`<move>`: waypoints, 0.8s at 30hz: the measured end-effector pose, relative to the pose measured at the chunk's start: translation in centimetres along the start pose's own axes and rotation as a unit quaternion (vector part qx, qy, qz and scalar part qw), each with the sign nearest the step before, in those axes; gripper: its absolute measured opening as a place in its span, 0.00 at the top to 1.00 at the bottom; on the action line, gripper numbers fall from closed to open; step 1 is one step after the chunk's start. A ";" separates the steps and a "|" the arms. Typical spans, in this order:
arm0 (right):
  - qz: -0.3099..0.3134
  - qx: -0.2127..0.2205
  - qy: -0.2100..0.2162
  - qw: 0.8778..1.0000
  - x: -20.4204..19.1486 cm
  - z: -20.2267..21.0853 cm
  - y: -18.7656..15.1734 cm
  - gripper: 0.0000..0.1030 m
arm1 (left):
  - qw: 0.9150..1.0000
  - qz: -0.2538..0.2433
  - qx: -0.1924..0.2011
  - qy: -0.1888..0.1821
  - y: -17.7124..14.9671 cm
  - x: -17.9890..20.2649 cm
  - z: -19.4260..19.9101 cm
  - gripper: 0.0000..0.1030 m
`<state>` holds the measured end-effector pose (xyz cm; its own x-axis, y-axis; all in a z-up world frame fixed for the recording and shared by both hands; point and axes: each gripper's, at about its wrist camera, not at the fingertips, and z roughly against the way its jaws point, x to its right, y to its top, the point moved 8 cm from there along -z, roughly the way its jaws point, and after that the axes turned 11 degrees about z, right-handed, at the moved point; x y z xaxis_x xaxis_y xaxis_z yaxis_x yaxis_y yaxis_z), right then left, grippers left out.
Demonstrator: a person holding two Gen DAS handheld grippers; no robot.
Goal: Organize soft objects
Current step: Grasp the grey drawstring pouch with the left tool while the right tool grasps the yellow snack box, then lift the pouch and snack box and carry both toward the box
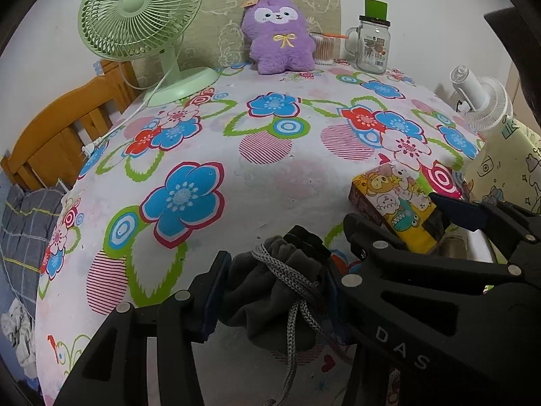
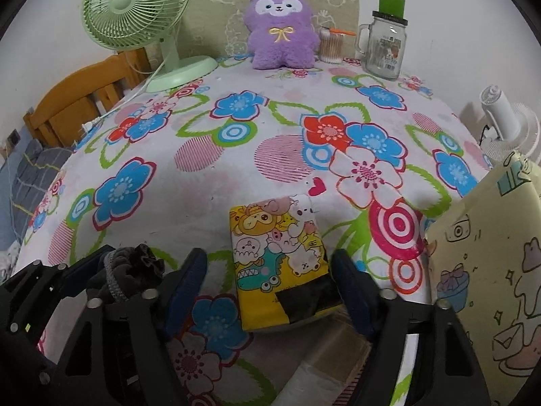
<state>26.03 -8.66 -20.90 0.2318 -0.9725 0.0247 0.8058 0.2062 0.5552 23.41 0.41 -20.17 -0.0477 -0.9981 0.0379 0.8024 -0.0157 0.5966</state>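
Observation:
My left gripper (image 1: 274,270) is shut on a dark grey drawstring pouch (image 1: 280,294) at the table's near edge, its grey cord hanging down in front. In the right wrist view the pouch (image 2: 135,267) shows at the far left. My right gripper (image 2: 270,280) stands around a cartoon-print tissue pack (image 2: 277,247) that lies on the floral cloth. Its right pad is at the pack's edge and a gap shows on the left side. A purple plush toy (image 1: 277,37) sits upright at the table's far edge.
A green desk fan (image 1: 135,27) stands at the back left, its cord trailing off the table. A glass mug jar (image 1: 372,47) and a cotton swab tub (image 1: 324,49) stand beside the plush. A white fan (image 1: 480,101) and a pale yellow bag (image 2: 490,270) are on the right.

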 end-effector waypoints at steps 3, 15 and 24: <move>0.002 0.000 0.007 1.000 -0.3 0.1 -0.1 0.41 | 1.000 -0.005 0.001 0.004 -0.1 0.2 0.0 0.48; 0.009 0.016 -0.004 1.000 -0.2 2.2 -0.9 0.51 | 1.000 -0.005 0.000 -0.007 -1.0 1.1 1.3 0.49; 0.005 0.038 -0.009 0.999 -0.1 4.9 -1.3 0.52 | 1.000 -0.008 0.021 -0.009 -1.2 1.7 3.6 0.50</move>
<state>22.28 -9.39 -17.59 0.2298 -0.9721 0.0460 0.7591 0.2086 0.6167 20.20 -1.00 -17.90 -0.0724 -0.9965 0.0426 0.7756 -0.0294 0.6305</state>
